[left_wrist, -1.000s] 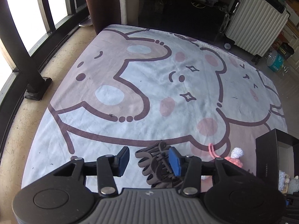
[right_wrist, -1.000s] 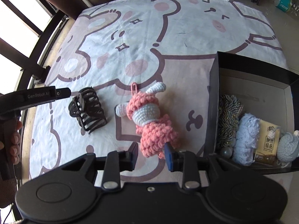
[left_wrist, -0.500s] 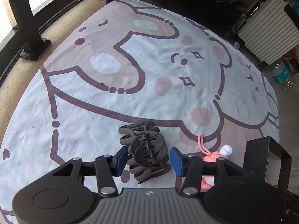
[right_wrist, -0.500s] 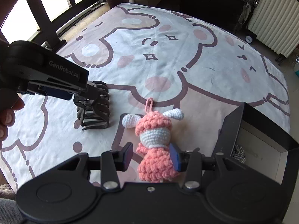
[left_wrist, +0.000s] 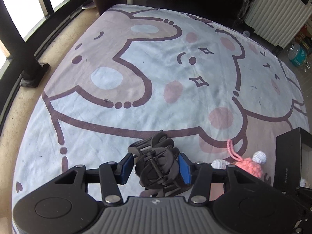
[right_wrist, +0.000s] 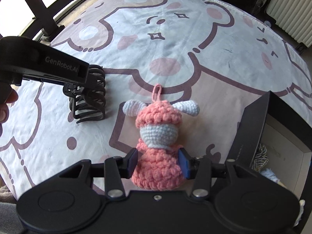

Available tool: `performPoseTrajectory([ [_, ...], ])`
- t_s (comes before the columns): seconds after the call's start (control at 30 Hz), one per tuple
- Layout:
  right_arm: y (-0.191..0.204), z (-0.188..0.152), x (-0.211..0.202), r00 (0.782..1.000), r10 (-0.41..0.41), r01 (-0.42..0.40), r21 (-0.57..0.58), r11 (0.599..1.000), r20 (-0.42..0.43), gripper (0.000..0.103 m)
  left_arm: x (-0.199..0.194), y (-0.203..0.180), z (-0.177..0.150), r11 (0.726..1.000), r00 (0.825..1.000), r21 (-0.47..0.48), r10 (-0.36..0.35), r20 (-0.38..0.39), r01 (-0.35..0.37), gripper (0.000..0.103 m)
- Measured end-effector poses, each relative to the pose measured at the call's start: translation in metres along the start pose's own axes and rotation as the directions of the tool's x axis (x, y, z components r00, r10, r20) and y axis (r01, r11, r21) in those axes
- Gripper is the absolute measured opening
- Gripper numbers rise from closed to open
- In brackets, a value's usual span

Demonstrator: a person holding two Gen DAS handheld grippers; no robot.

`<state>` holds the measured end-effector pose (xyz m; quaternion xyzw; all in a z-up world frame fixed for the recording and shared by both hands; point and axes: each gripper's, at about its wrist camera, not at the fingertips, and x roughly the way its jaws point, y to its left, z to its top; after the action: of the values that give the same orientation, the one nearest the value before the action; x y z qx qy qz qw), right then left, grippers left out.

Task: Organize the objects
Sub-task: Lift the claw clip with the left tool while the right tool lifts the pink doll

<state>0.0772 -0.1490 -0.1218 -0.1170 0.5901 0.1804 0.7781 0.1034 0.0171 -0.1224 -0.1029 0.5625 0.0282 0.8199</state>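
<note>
**Both tongs poised to pinch**

The left tongs [left_wrist: 156,165] straddle the black hair clip [left_wrist: 158,165], spread, pads not yet pressing. The right tongs [right_wrist: 159,161], jaws just opened wider, flank the pink crochet doll [right_wrist: 159,148] lying on the blanket [right_wrist: 175,29]. Squeeze both squarely at mid-body. The black box [right_wrist: 251,136] at three o'clock looks the likely destination; its raised wall needs clearing.

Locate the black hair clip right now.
The hair clip lies on the blanket between the left hand-held gripper's fingers; in the right wrist view it sits left of the pink crochet toy.
</note>
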Motion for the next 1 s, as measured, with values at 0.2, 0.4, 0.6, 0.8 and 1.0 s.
performPoseTrajectory([
  [0.2,-0.002,-0.001,0.007,0.988,0.141,-0.133,0.114,0.985,-0.067,0.048,-0.005,0.007,0.002,0.999,1.000,0.032,0.014,0.001,-0.014,0.051],
  [0.4,0.000,-0.001,0.012,0.978,0.189,-0.171,0.182,0.968,-0.087,0.048,0.000,0.019,-0.002,0.994,0.994,-0.086,-0.075,-0.074,0.069,0.052],
  [0.6,-0.004,0.000,0.015,0.981,0.169,-0.146,0.210,0.967,-0.097,0.045,0.001,0.020,-0.003,0.987,0.989,-0.131,-0.107,-0.100,0.094,0.046],
  [0.8,-0.010,0.000,0.011,0.985,0.159,-0.138,0.230,0.963,-0.074,0.037,-0.006,-0.002,-0.006,0.996,0.992,0.030,-0.076,-0.102,0.079,0.045],
  [1.0,-0.014,0.000,0.002,0.988,0.148,-0.137,0.235,0.962,-0.032,0.036,-0.013,-0.010,-0.008,0.993,0.995,0.105,-0.050,-0.081,0.058,0.045],
])
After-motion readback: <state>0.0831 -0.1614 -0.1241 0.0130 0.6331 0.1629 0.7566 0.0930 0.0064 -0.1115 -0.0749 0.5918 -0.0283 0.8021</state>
